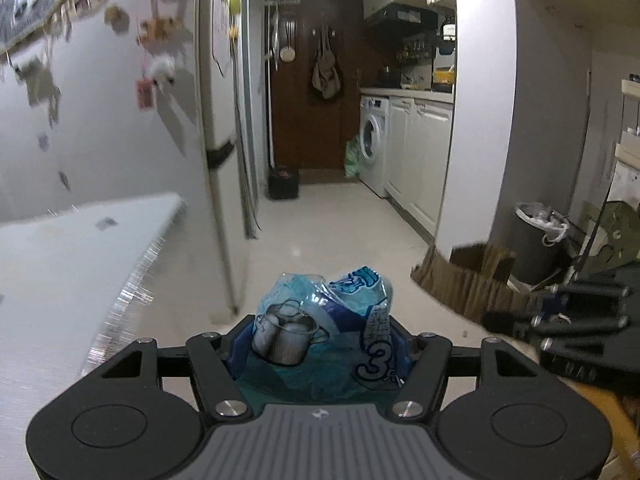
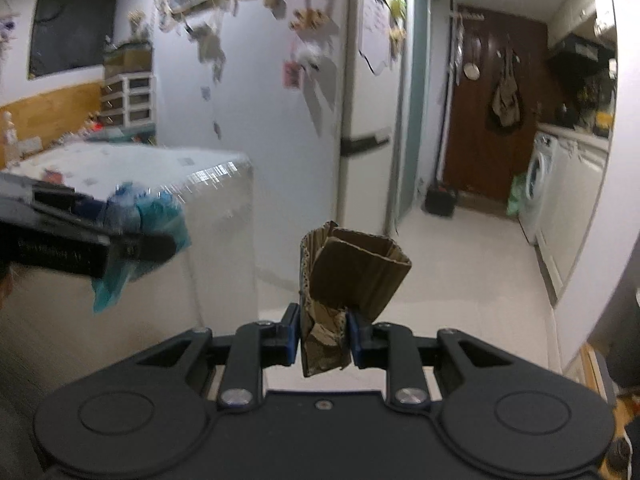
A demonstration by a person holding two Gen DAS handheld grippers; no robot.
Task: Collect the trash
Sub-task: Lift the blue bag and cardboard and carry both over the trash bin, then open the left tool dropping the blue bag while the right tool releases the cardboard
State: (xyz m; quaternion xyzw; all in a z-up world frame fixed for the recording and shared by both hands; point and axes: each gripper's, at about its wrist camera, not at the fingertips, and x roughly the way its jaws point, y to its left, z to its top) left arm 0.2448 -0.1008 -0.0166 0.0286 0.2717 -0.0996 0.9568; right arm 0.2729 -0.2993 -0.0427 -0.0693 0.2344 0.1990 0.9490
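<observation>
My left gripper (image 1: 322,346) is shut on a crumpled blue plastic wrapper (image 1: 326,316) printed with a steel pot and a large "3". It bulges up between the blue pads. My right gripper (image 2: 324,340) is shut on a crushed piece of brown corrugated cardboard (image 2: 352,272), which sticks up and to the right above the fingers. Both are carried in the air, side by side. In the left wrist view the cardboard (image 1: 460,280) shows at the right edge. In the right wrist view the wrapper (image 2: 148,216) shows at the left edge.
A dark bin with a white liner bag (image 1: 536,236) stands on the floor at the right by a wall corner. A white table (image 1: 60,280) is on the left, with a fridge (image 1: 216,120) behind it. Pale floor leads past a washing machine (image 1: 374,144) to a brown door (image 1: 312,80).
</observation>
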